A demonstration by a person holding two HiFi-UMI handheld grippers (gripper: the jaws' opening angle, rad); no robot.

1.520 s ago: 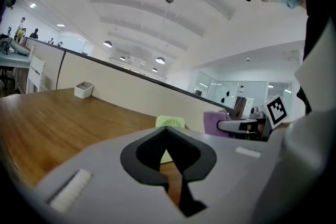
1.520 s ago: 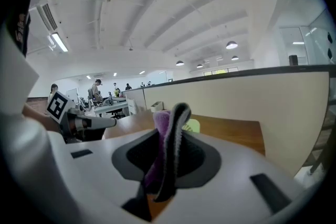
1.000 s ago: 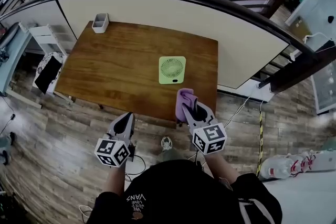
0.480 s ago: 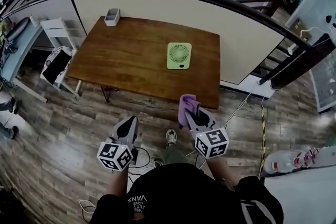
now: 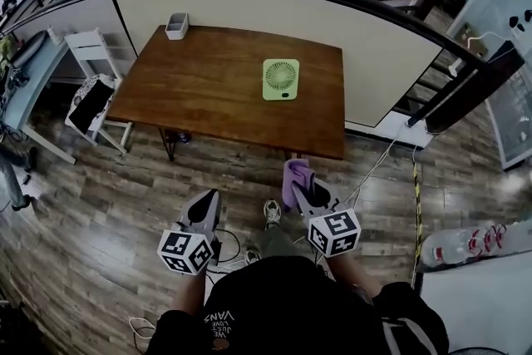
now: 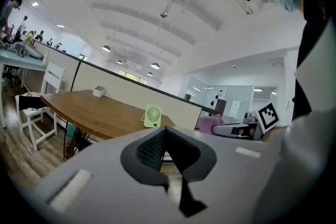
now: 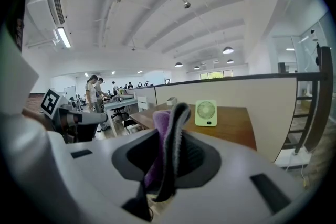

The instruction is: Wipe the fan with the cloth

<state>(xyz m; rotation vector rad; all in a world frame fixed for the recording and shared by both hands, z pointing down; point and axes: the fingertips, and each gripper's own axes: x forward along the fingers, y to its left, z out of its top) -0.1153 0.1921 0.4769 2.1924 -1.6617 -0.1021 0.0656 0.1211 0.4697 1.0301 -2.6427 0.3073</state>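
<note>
The person stood on the floor off the near edge of the table (image 5: 208, 96), both claws held out in front, short of that edge. The fan (image 5: 281, 79), small and pale green, stood upright on the table toward its right end, its grille facing the person, with nothing touching it. A white box (image 5: 176, 25) sat at the table's far left corner, well out of the way.

The right gripper (image 5: 309, 189) had its jaws clamped on the purple cloth (image 5: 295, 177). A fold stuck out past the tips, I'd guess so that soft cloth rather than the claw itself would meet the fan. The left gripper (image 5: 208, 199) was closed tight with nothing between its jaws. It looked kept free, perhaps to steady the fan, which seemed light enough to slide or tip under a wipe. From where both claws hung off the table, wiping had not begun.
</note>
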